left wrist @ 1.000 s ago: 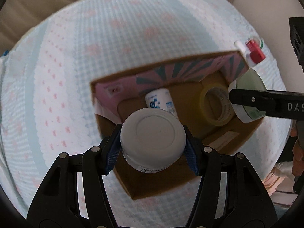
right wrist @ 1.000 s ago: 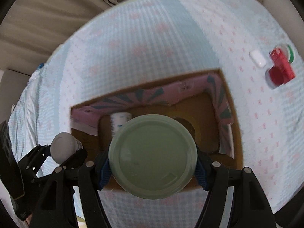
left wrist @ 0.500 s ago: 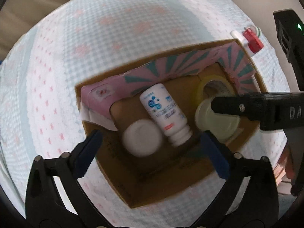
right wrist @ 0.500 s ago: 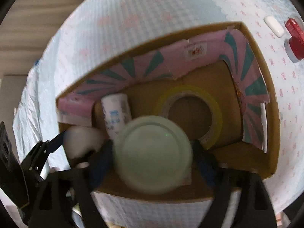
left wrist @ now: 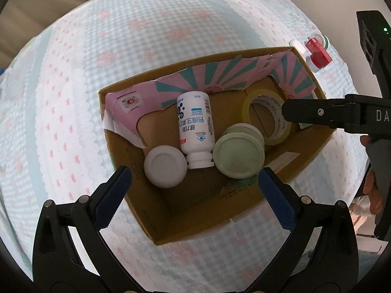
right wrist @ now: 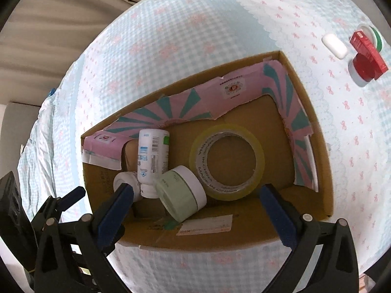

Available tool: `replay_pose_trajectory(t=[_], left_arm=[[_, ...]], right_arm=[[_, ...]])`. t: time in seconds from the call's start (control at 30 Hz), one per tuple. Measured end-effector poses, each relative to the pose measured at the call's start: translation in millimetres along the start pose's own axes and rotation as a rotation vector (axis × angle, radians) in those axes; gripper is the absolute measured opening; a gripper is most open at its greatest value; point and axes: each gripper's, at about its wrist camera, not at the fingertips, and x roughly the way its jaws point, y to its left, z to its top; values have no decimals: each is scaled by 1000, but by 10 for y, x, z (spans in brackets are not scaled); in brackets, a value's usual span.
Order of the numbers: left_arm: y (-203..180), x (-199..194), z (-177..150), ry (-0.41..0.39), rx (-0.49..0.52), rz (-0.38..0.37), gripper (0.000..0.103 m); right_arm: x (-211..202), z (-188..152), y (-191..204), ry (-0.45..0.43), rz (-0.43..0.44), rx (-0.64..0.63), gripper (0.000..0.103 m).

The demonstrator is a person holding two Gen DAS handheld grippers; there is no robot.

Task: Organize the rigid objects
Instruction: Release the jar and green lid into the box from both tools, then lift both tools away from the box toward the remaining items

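Observation:
An open cardboard box [left wrist: 171, 217] [right wrist: 315, 131] sits on a checked cloth. Inside lie a white jar [left wrist: 165, 166] [right wrist: 123, 180], a white bottle [left wrist: 194, 131] [right wrist: 152, 156] on its side, a green-lidded jar [left wrist: 238, 157] [right wrist: 180, 195] tipped on its side, and a roll of clear tape [left wrist: 268, 117] [right wrist: 227, 161]. My left gripper [left wrist: 193, 190] is open and empty above the box's near edge. My right gripper [right wrist: 195, 205] is open and empty above the box; its finger [left wrist: 317, 113] reaches in from the right in the left wrist view.
Beyond the box's far right corner lie a small white case [right wrist: 334, 44] [left wrist: 297, 44], a red box [right wrist: 369, 48] [left wrist: 317, 52] and a red-capped container [right wrist: 361, 69]. Beige curtain [right wrist: 48, 19] hangs behind the cloth-covered surface.
Both grippers opened and let go: the white jar dropped from the left and the green-lidded jar from the right into the box, where both now rest. Both grippers have drawn back slightly.

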Motion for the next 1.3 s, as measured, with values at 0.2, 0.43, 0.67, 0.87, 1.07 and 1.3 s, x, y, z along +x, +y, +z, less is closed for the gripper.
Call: replay_pose_trajectory(t=[0.2,0.43,0.67,0.87,1.07,1.3], left_arm=[[-29,-368,-16,-59,-38,14,103],[-82,-1066,-135,-149,-101,40,103],[-293,-1906,-175,-253,-149,101,103],[-564,-2301,-132,-323,-167,115,103],[-924,-2393,-98,-353,-116,67,103],[-1348,-2461,39,-383,-86,47,103]], right_arm=[[-232,-23,37,-38,5,-33,103],[-785,-122,197,-112,-4,-106,103],[-1601,-361,390,-217,-87,-226,103],[-2224,-527,430,-330,-190,-284,103],[-2608,-671,235,-386,-237,-222,103],[-2969,-755,-236,-451,-275,-148,103]])
